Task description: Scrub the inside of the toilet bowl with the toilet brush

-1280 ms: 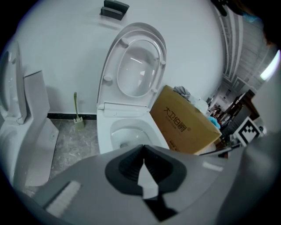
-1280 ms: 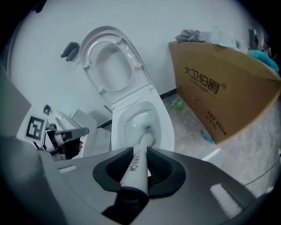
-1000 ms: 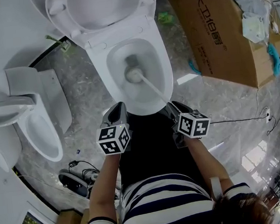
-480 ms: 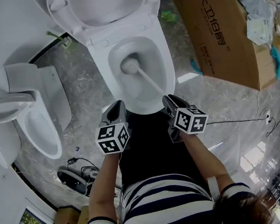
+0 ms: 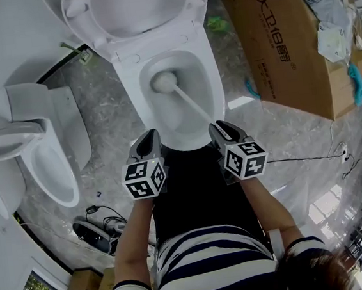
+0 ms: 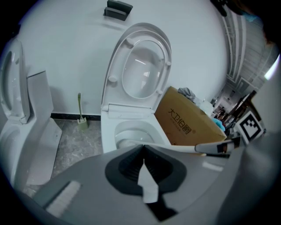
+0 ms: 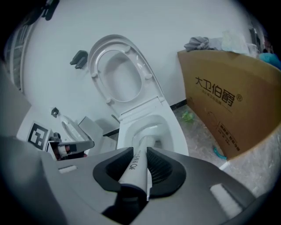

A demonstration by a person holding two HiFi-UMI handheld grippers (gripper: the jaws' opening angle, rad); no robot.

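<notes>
1. Well, I am standing at the near end of the toilet bowl (image 5: 215, 79), and its near rim is lying just beyond both of my grippers.
2. Grey marble floor (image 5: 105, 126) is lying open on the left, between the bowl and a second toilet (image 5: 42, 165) standing well apart.
3. On the right, a large cardboard box (image 5: 286, 40) is crowding in near the bowl, leaving only a narrow strip of floor.
4. At the far end, the raised seat and lid (image 5: 135, 14) are leaning up against the white wall.
5. My right gripper (image 5: 216, 127) is clamping its jaws on the near end of the toilet brush (image 5: 193, 105) handle.
6. From there the white handle is slanting away to the far left, down into the bowl.
7. Its round head is sitting low in the basin, left of centre, well apart from my right gripper.
8. My left gripper (image 5: 148, 135) is hovering beside the near left rim, its jaws meeting with nothing between them.
</notes>
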